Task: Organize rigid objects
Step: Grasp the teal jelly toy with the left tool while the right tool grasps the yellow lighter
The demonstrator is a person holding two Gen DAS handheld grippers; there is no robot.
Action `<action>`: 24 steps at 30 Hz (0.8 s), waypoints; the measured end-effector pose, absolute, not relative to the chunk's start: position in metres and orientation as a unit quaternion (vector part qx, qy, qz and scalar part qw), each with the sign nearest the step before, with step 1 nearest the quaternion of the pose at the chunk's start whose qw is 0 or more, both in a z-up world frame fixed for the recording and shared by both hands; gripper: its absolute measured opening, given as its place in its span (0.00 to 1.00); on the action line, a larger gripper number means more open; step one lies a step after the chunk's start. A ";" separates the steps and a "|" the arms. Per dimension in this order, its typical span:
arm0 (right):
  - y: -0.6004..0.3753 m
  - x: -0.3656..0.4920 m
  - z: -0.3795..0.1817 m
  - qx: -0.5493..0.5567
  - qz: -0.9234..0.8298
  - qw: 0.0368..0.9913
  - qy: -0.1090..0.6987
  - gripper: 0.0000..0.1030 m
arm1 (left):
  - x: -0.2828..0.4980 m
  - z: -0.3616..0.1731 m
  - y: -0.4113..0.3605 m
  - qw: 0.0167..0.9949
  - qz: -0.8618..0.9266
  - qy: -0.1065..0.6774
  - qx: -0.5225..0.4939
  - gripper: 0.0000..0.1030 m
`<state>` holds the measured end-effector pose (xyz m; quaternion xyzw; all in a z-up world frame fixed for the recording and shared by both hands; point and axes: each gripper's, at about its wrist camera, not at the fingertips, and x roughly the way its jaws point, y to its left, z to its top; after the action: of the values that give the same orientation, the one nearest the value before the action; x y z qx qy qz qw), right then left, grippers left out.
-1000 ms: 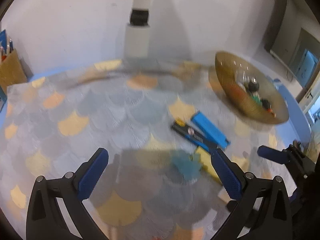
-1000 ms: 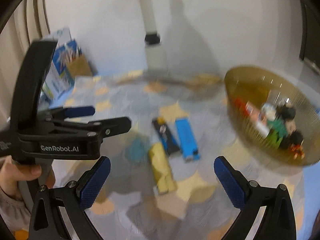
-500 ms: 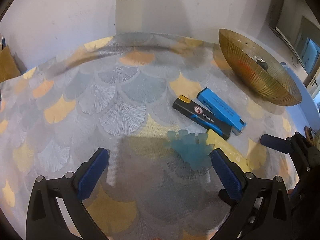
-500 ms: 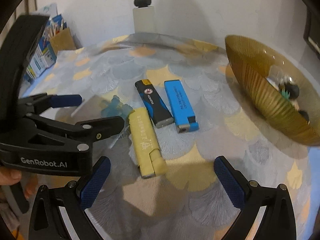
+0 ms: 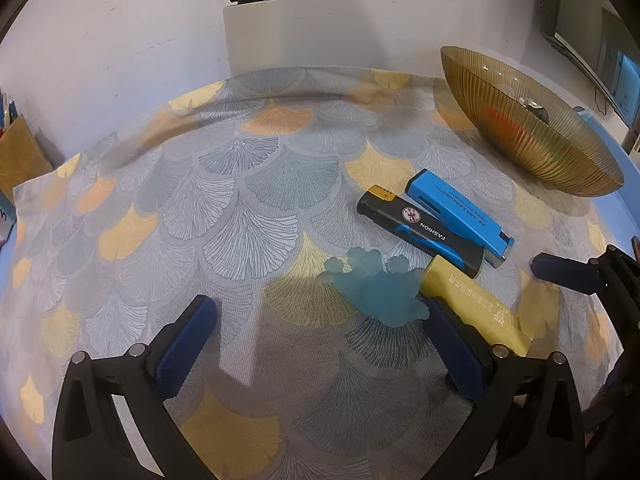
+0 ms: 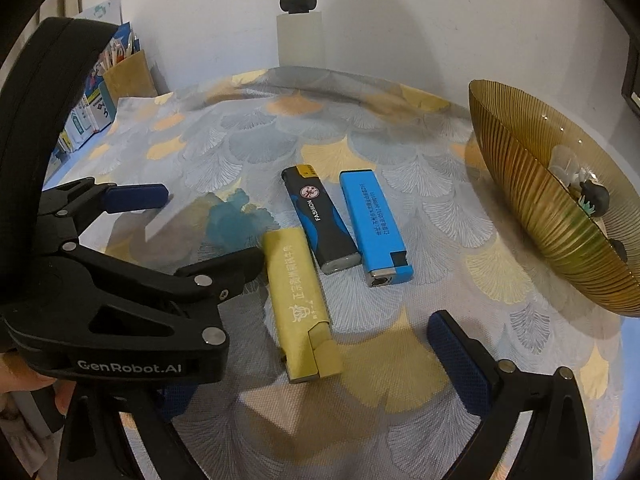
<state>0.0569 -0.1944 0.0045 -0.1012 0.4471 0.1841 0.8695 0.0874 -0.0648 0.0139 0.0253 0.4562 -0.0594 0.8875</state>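
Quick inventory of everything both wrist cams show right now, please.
Blue plastic lighter: 1, rightmost of the row.
Black-and-blue FASHION lighter: 1, middle.
Yellow lighter: 1, left, nearest.
Translucent teal figurine: 1, left of the yellow lighter.
Ribbed amber glass bowl: 1, far right, small items inside.
Ginkgo-print cloth: 1, grey and gold, under everything.
Brown box of packets: 1, back left.
Left gripper: open, empty.
Right gripper: open, empty.

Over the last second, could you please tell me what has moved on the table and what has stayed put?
Both claws, left claw and right claw, came lower and closer to the lighters, open and empty; neither took hold of anything. The yellow lighter, black lighter, blue lighter, teal toy and gold bowl kept their places.
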 end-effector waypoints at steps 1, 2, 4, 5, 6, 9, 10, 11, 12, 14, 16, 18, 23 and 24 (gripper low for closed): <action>-0.195 0.056 0.006 -0.101 0.182 0.871 0.445 0.90 | 0.087 0.014 -0.065 0.887 -0.058 0.456 0.025 1.00; -0.196 0.055 0.007 -0.100 0.180 0.873 0.442 0.86 | 0.088 0.013 -0.066 0.888 -0.057 0.457 0.025 1.00; -0.193 0.051 0.009 -0.103 0.187 0.874 0.436 0.70 | 0.088 0.013 -0.066 0.888 -0.054 0.457 0.023 1.00; -0.191 0.048 0.010 -0.101 0.205 0.872 0.434 0.56 | 0.090 0.013 -0.067 0.888 -0.054 0.457 0.023 1.00; -0.189 0.045 0.012 -0.102 0.211 0.872 0.430 0.45 | 0.090 0.013 -0.067 0.888 -0.054 0.457 0.023 1.00; -0.183 0.039 0.014 -0.106 0.216 0.873 0.424 0.29 | 0.091 0.013 -0.067 0.888 -0.049 0.457 0.019 1.00; -0.182 0.038 0.014 -0.103 0.220 0.873 0.424 0.26 | 0.091 0.013 -0.067 0.888 -0.047 0.457 0.019 1.00; -0.183 0.039 0.015 -0.099 0.221 0.872 0.424 0.26 | 0.094 0.012 -0.068 0.888 -0.046 0.457 0.018 1.00; -0.183 0.039 0.014 -0.097 0.221 0.873 0.424 0.26 | 0.097 0.011 -0.069 0.888 -0.046 0.457 0.017 0.99; -0.185 0.040 0.014 -0.090 0.223 0.873 0.425 0.25 | 0.095 0.013 -0.067 0.891 -0.050 0.452 0.011 0.88; -0.186 0.040 0.015 -0.083 0.225 0.873 0.425 0.24 | 0.089 0.021 -0.064 0.901 -0.063 0.429 0.002 0.37; -0.188 0.039 0.015 -0.077 0.229 0.872 0.425 0.24 | 0.089 0.022 -0.063 0.901 -0.076 0.428 -0.009 0.24; -0.190 0.031 0.021 -0.068 0.248 0.875 0.409 0.24 | 0.082 0.028 -0.045 0.909 -0.070 0.408 -0.052 0.24; -0.191 0.029 0.023 -0.067 0.250 0.878 0.403 0.24 | 0.081 0.030 -0.043 0.911 -0.070 0.404 -0.057 0.24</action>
<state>0.0289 -0.1908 0.0233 -0.0673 0.4033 0.2495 0.8778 0.0805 -0.0432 0.0297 -0.0566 0.4035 -0.0703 0.9105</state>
